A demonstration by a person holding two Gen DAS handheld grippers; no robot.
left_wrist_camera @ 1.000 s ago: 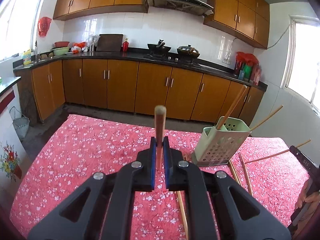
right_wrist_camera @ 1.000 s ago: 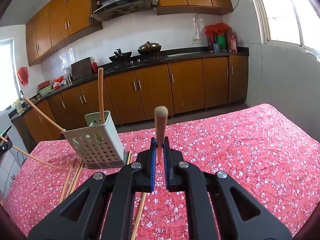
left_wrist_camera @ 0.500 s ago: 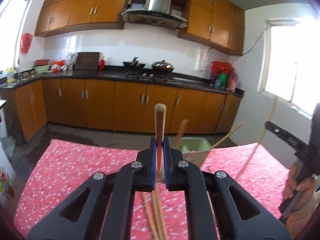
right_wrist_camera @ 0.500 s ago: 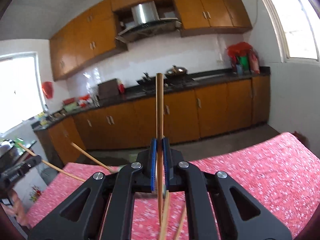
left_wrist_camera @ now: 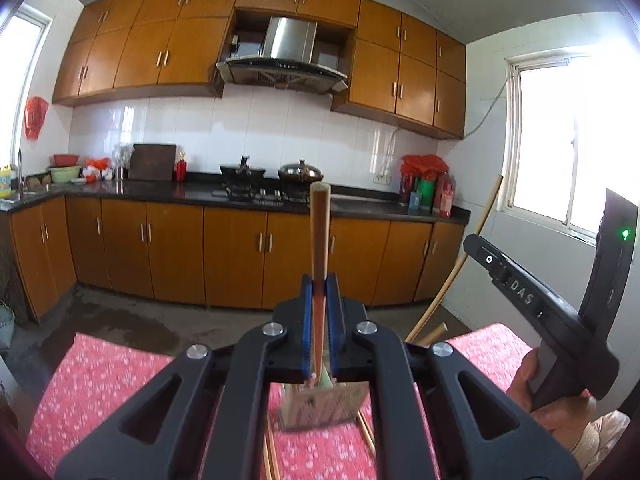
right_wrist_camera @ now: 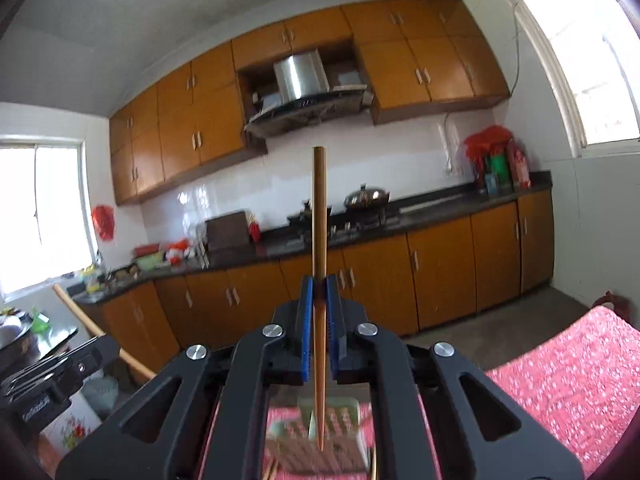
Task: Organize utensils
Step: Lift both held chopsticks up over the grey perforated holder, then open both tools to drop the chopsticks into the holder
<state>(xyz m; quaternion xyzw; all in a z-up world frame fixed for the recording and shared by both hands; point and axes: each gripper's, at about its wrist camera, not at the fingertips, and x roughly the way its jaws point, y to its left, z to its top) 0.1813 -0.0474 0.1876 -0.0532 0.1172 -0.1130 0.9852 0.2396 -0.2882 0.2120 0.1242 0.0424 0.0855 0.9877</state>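
now both my grippers pinch upright chopsticks: left gripper (left_wrist_camera: pixel 319 320) on one chopstick (left_wrist_camera: pixel 319 236), right gripper (right_wrist_camera: pixel 319 320) on another (right_wrist_camera: pixel 319 280), tips just above the green holder (right_wrist_camera: pixel 328 432) below

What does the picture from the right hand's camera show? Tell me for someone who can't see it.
The right gripper is shut on a wooden chopstick held upright, its thin tip pointing down above a pale green holder on a red flowery tablecloth. Behind is a kitchen with orange-brown cupboards.
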